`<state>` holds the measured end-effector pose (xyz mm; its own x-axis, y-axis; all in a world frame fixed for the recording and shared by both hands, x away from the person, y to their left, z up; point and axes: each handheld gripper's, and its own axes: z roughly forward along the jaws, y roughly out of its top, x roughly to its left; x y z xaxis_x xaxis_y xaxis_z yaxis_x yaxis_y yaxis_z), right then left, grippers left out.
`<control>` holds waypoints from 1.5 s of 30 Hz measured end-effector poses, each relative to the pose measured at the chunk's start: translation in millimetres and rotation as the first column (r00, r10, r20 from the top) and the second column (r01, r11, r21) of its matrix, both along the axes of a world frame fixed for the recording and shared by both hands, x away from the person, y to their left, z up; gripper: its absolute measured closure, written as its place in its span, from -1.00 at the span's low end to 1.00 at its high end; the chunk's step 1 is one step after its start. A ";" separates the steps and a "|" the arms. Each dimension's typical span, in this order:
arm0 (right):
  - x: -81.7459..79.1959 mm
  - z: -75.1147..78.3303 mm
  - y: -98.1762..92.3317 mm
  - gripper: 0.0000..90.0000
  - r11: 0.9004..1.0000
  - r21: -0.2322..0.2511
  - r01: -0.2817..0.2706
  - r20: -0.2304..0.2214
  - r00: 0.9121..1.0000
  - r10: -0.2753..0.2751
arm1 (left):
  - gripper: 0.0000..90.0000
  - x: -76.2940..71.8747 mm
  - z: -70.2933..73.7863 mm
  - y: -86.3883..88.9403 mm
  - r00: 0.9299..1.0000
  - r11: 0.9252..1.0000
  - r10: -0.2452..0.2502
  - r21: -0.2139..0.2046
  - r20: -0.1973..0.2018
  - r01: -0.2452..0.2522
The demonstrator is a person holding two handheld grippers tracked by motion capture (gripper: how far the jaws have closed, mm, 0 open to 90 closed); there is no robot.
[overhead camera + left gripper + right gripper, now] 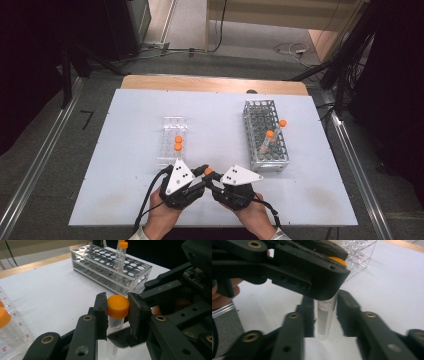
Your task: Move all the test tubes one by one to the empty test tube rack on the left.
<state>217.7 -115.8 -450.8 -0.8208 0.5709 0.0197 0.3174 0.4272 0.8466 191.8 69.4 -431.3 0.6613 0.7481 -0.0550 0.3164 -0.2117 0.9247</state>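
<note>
left tongs clamped on orange cap of tube, held upright just above white tabletop. right tongs parted around tube body, pads not pressing. metal rack off to the right, clear rack left. dim room beyond.

A clear plastic tube carries a smooth, slightly glossy orange plastic cap. The left gripper is matt black plastic with brass-coloured pivot rivets, and its pads look rough and grainy. The right gripper has the same matt black finish. Toward the table's right edge stands a shiny, perforated metal rack. Nearer the left edge sits a transparent, glossy plastic rack. The table has a smooth, matt white top with a wood far edge.
</note>
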 end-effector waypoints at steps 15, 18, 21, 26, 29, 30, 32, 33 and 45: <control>5.6 1.8 -13.8 -0.21 1.000 -0.004 0.027 -0.022 0.999 -0.027 | 0.55 5.6 24.5 37.6 0.996 0.994 0.093 -0.061 0.014 -0.092; 6.2 2.4 -16.2 -0.21 0.999 0.000 0.036 -0.025 0.999 -0.036 | 0.55 8.0 29.5 48.5 0.993 0.991 0.118 -0.057 0.008 -0.117; 6.5 2.9 -17.6 -0.21 0.999 0.002 0.038 -0.023 0.999 -0.038 | 0.55 11.2 32.7 58.1 0.991 0.990 0.135 -0.044 -0.001 -0.135; 6.9 2.7 -19.5 -0.21 0.999 -0.002 0.046 -0.024 0.999 -0.046 | 0.55 15.6 35.1 73.0 0.985 0.983 0.175 -0.046 -0.009 -0.175; 7.4 2.8 -20.4 -0.19 0.999 -0.002 0.047 -0.018 0.999 -0.047 | 0.55 17.0 37.1 79.1 0.981 0.980 0.195 -0.052 -0.005 -0.195; 7.6 3.0 -21.0 -0.19 0.999 -0.001 0.046 -0.017 0.999 -0.046 | 0.55 17.3 37.9 80.7 0.980 0.978 0.201 -0.053 -0.003 -0.201; 7.4 3.4 -21.7 -0.19 0.999 0.000 0.051 -0.020 0.998 -0.051 | 0.55 18.1 39.5 83.2 0.977 0.976 0.213 -0.052 0.003 -0.213; 7.4 3.5 -22.0 -0.19 0.999 0.001 0.052 -0.020 0.998 -0.052 | 0.55 18.6 40.2 84.0 0.976 0.974 0.220 -0.051 0.008 -0.219; 7.6 2.8 -21.7 -0.17 0.998 0.005 0.060 -0.022 0.998 -0.060 | 0.56 31.6 48.4 96.8 0.958 0.958 0.283 -0.070 0.041 -0.280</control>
<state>225.3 -137.5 -448.0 -0.7842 0.6192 0.0408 0.3613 0.4021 0.8413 223.4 166.1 -382.8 0.4278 0.9003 -0.0799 0.3080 -0.0621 0.9494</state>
